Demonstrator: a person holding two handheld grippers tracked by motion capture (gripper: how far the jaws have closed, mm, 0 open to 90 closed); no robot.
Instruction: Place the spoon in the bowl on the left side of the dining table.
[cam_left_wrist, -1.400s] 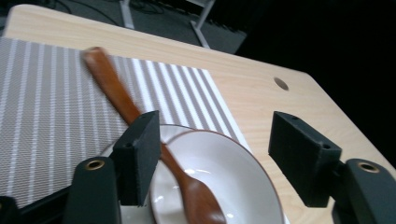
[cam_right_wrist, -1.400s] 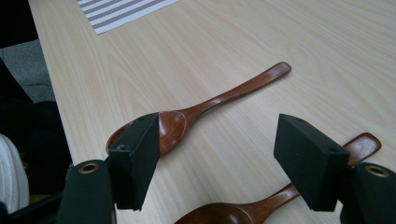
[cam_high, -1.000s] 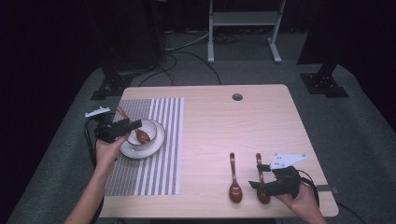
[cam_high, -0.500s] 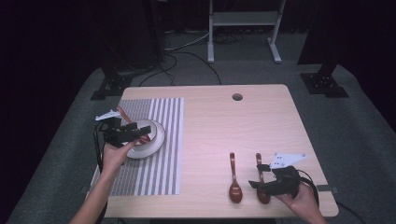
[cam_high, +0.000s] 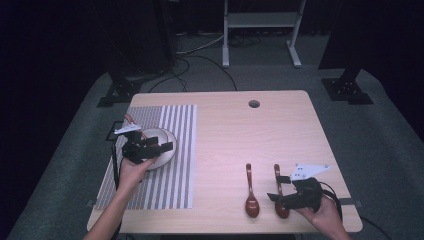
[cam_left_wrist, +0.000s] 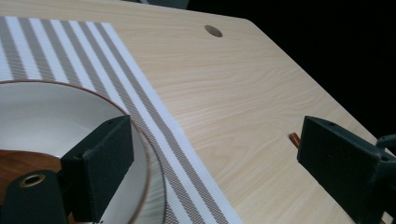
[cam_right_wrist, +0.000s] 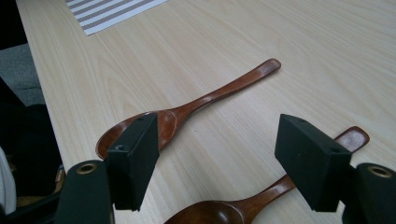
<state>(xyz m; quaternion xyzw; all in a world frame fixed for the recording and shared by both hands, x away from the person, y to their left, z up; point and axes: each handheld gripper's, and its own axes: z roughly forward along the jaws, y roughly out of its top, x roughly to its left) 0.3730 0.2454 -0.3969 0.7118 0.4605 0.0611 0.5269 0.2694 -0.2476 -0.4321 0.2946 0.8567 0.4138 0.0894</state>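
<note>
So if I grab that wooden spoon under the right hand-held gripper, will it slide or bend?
The spoon looks like solid, glossy wood, so probably stiff and light. Its sheen suggests the narrow handle could slip between the open right hand-held gripper jaws. On its rounded bowl, it may rock or pivot when nudged.

Both forearms reach in from below; left gripper (cam_high: 159, 148) and right gripper (cam_high: 276, 188) hold their jaws wide apart.

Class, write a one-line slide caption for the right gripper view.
Open right gripper poised over two brown wooden spoons on a pale table.

Black left claw (cam_high: 161, 148), right claw (cam_high: 278, 188); blocky jaws, brass eyelets, grey three-cornered plates, trailing cables.
</note>
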